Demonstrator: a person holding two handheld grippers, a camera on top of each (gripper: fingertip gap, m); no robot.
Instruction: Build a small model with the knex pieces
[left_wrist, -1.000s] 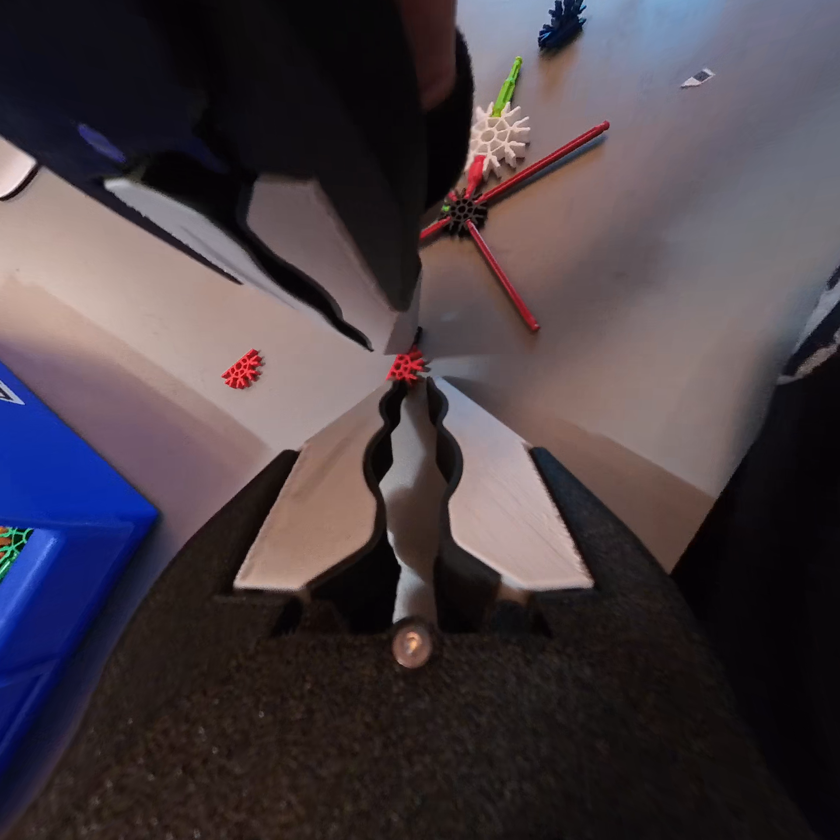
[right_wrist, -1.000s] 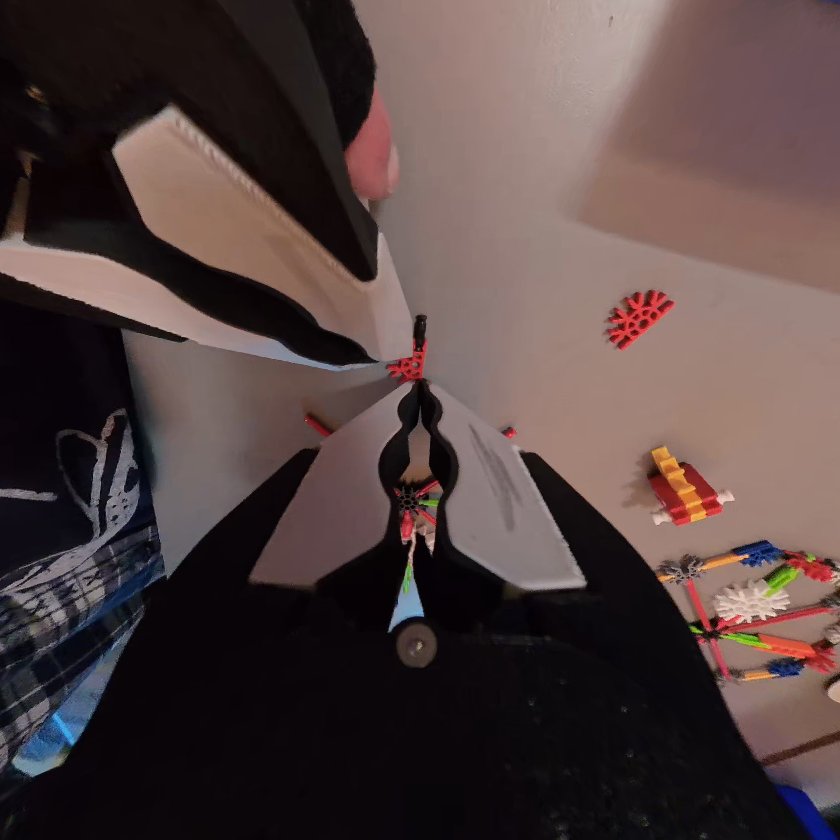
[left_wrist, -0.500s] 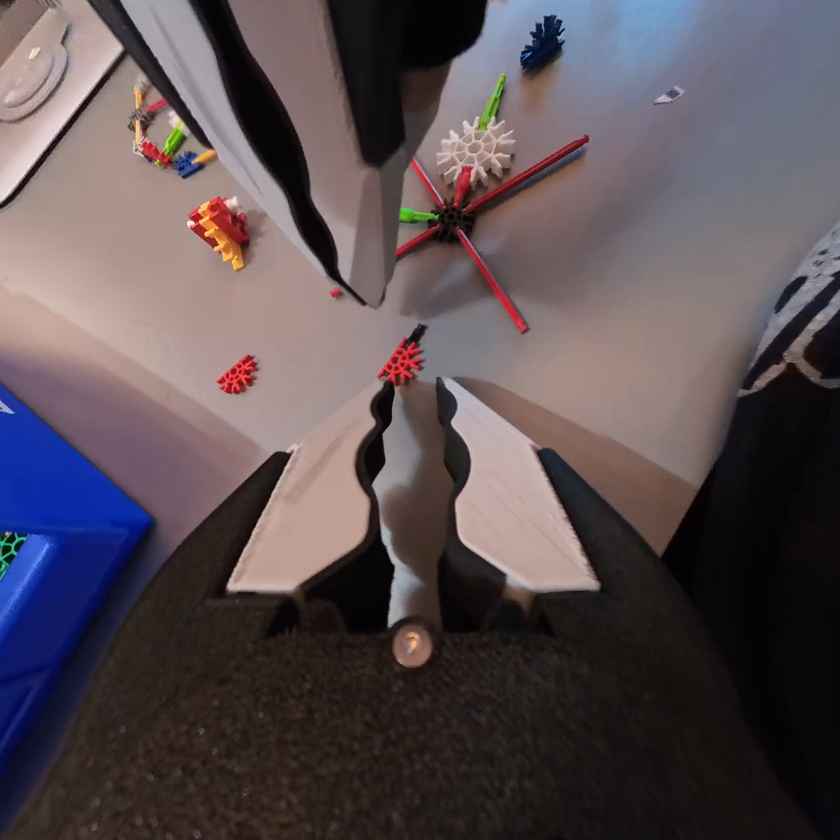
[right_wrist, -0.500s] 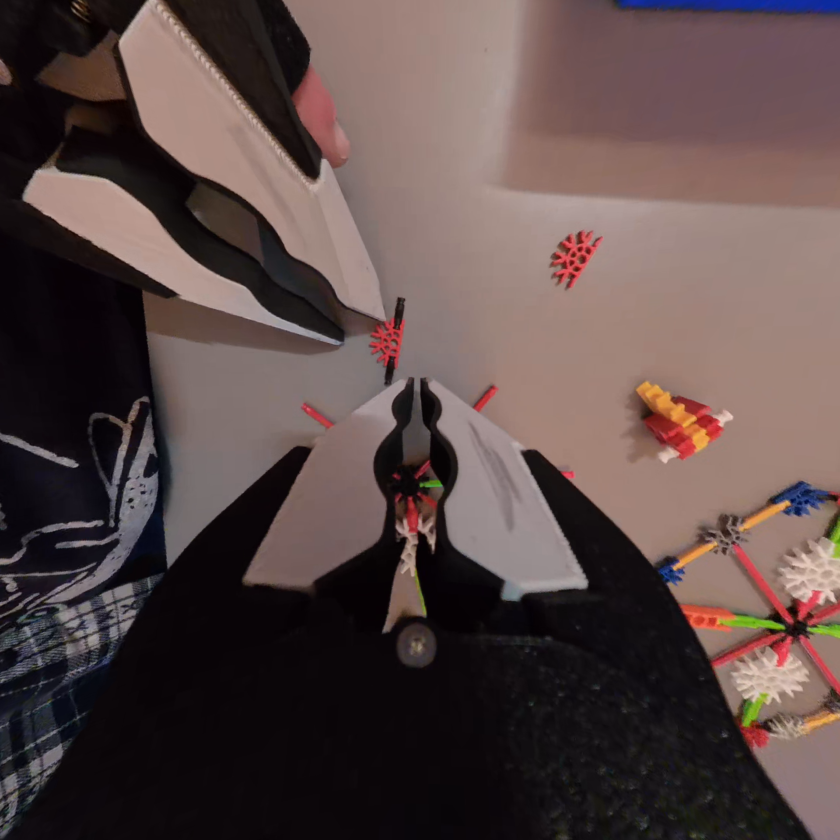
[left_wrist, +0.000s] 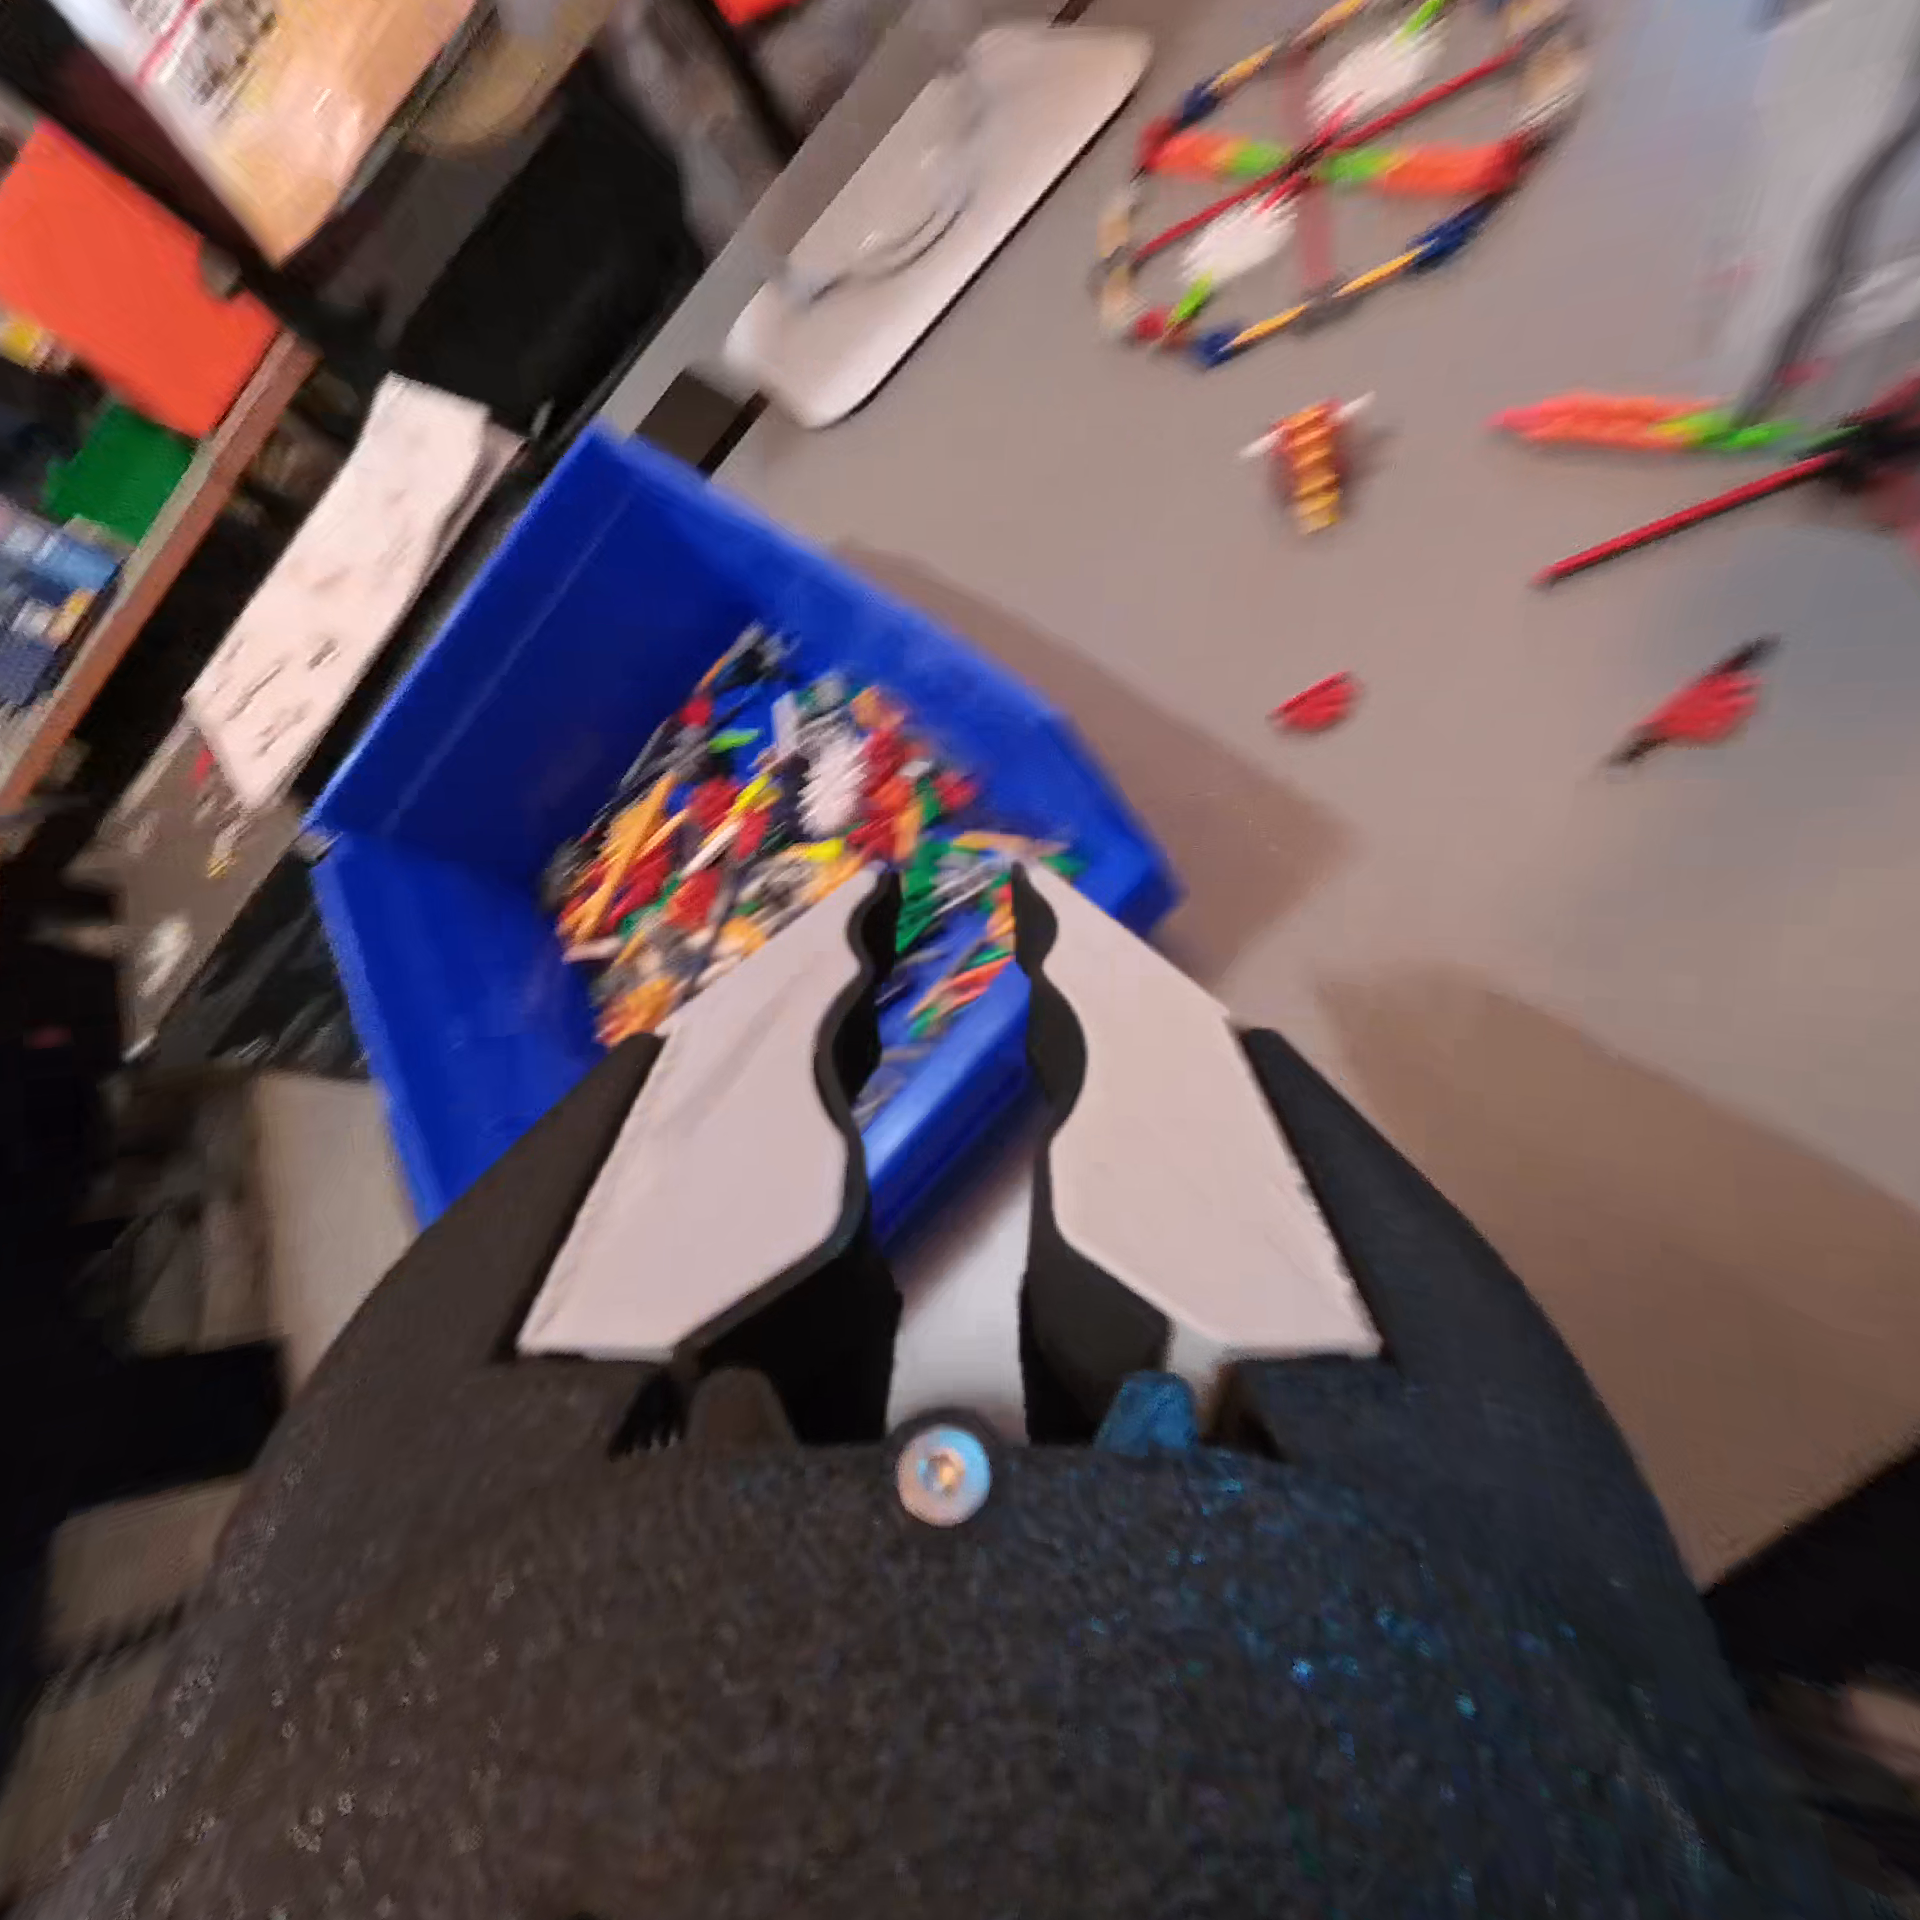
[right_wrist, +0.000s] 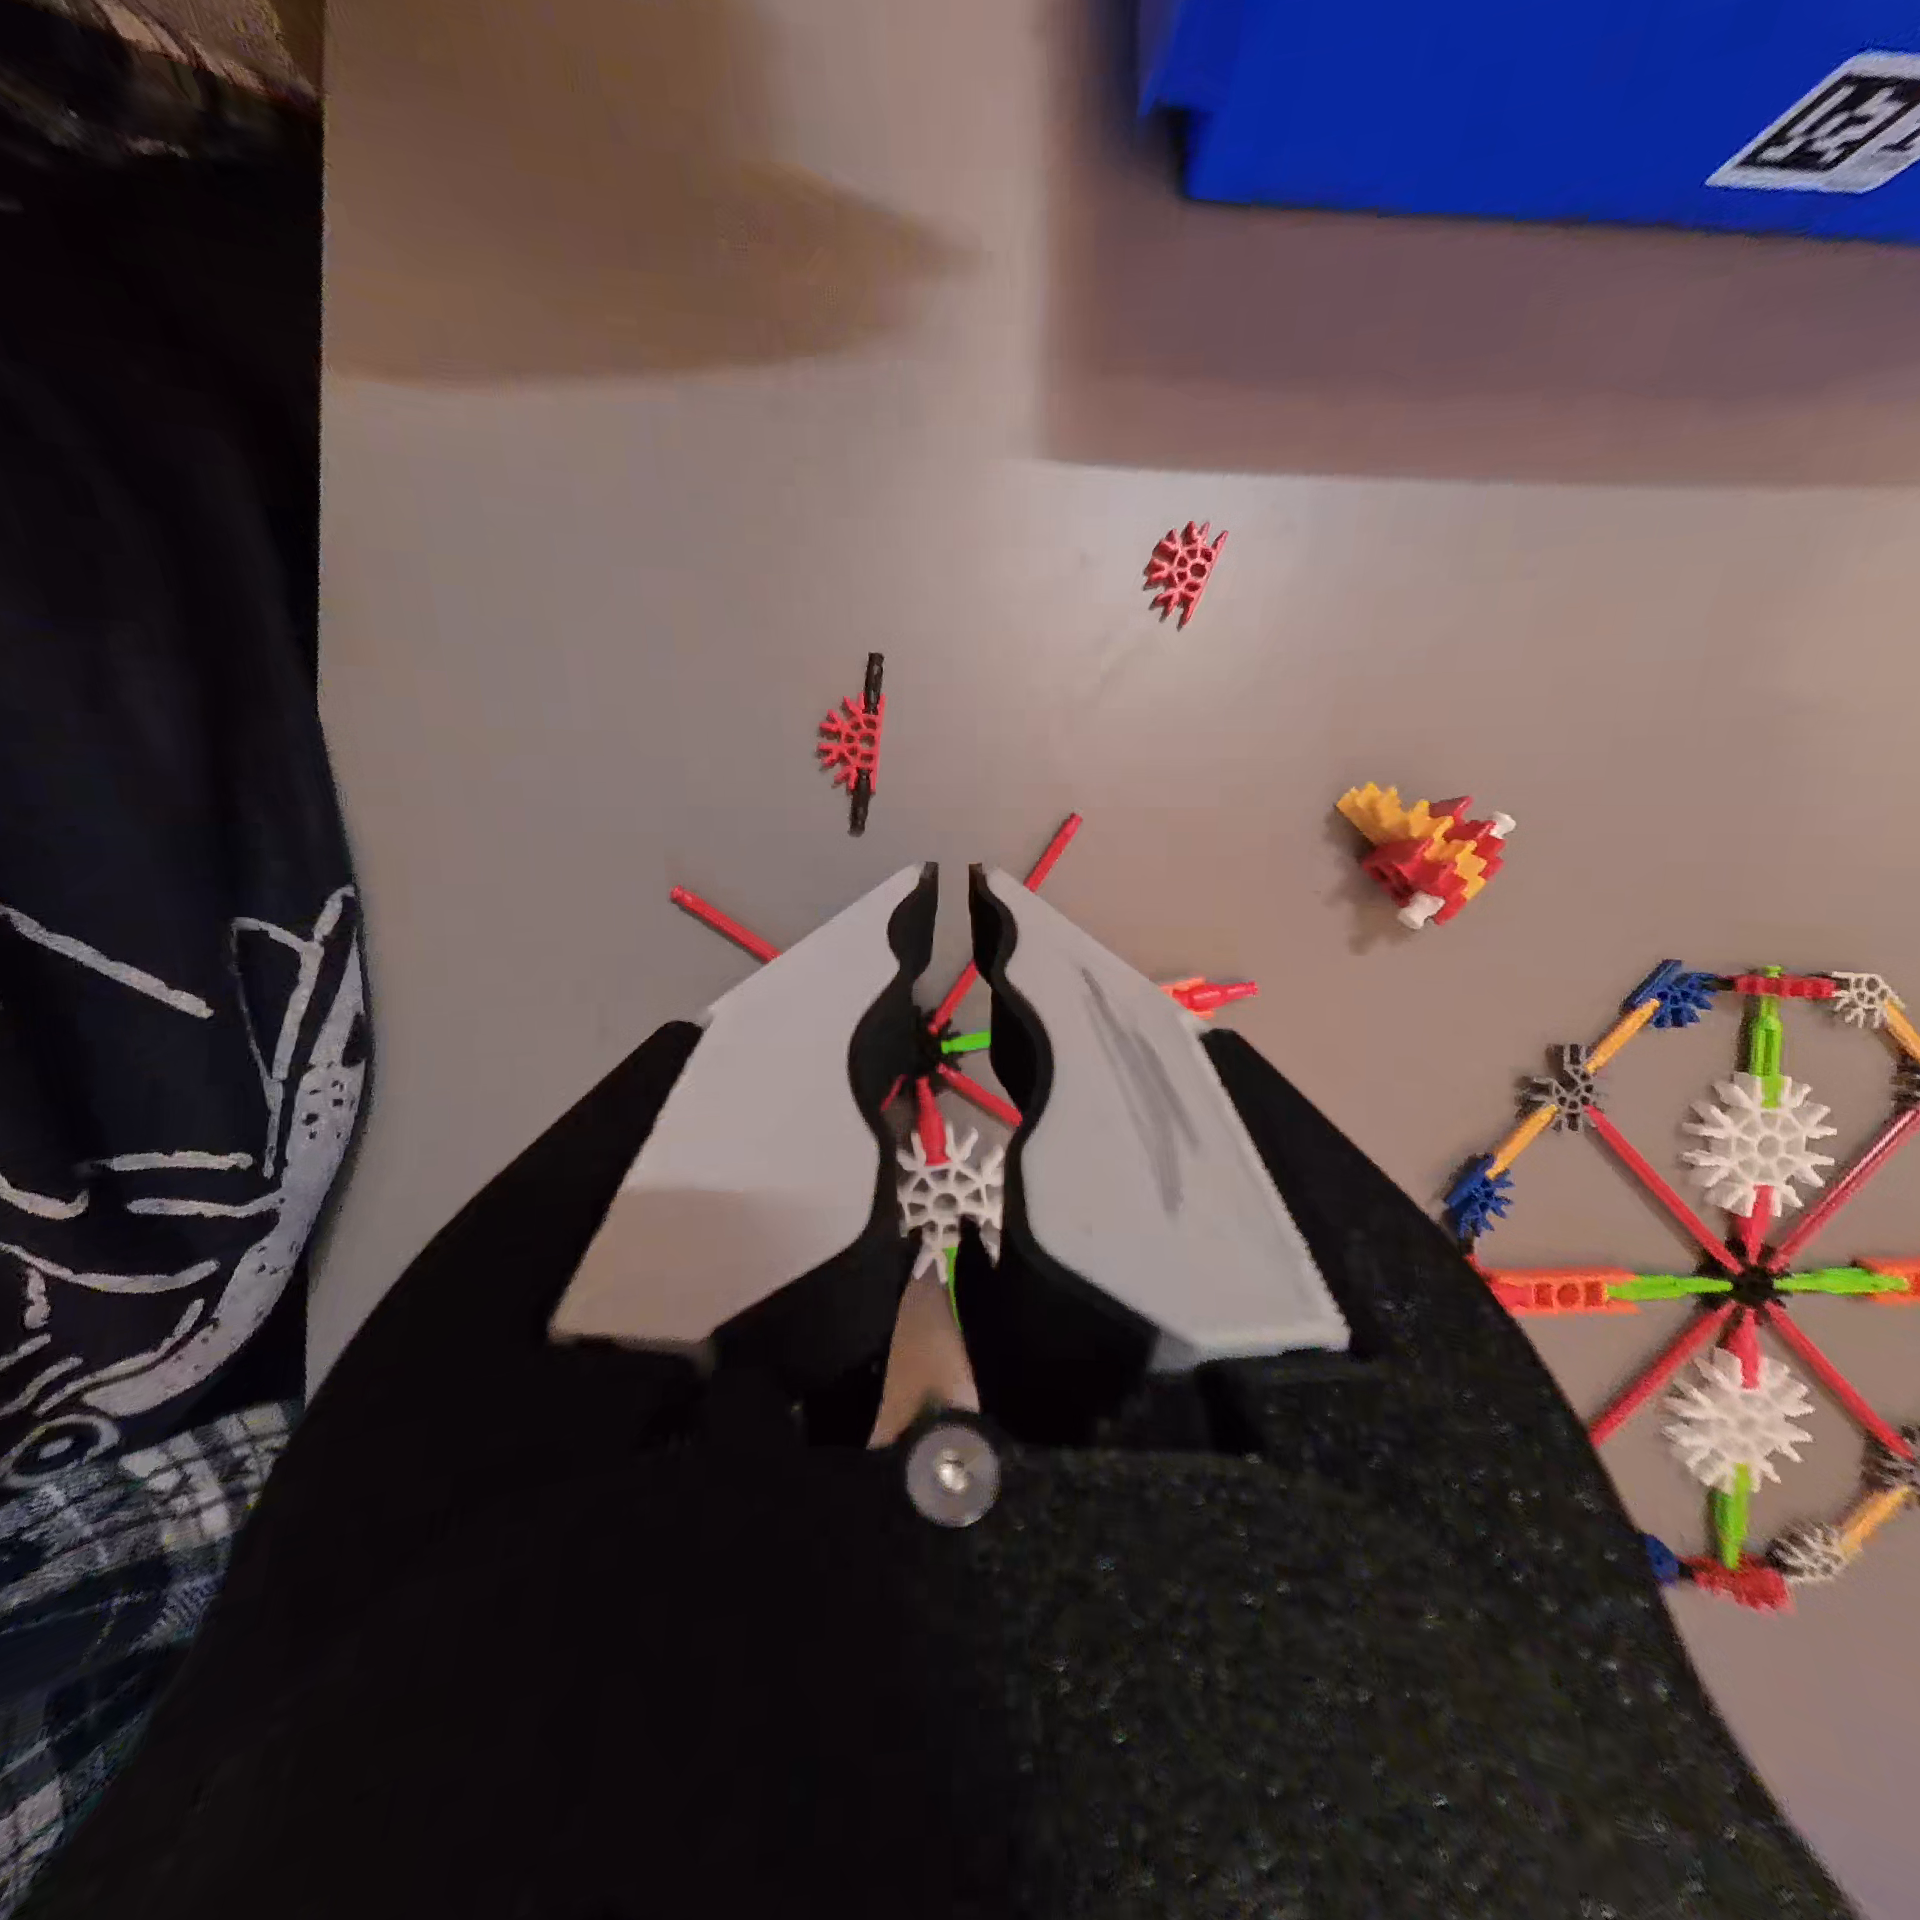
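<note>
On my left wrist view, blurred all over, a blue bin (left_wrist: 499, 748) stands at the left of the grey table (left_wrist: 1507, 883) and holds a heap of mixed coloured construction pieces (left_wrist: 769, 831). My left gripper (left_wrist: 948, 899) hangs over the bin's near corner, jaws spread and holding nothing. Right of the bin, 2 small red connectors (left_wrist: 1314, 704) lie on the table.

On my right wrist view, my right gripper (right_wrist: 949, 876) has its jaws slightly parted, with nothing between the tips. Under it lies a black hub with red rods (right_wrist: 920, 1049) and a white snowflake connector (right_wrist: 948, 1190). Just beyond the tips is a red connector on a short black rod (right_wrist: 857, 740). Further right are a red and yellow block stack (right_wrist: 1429, 857) and a spoked wheel assembly (right_wrist: 1745, 1278).
</note>
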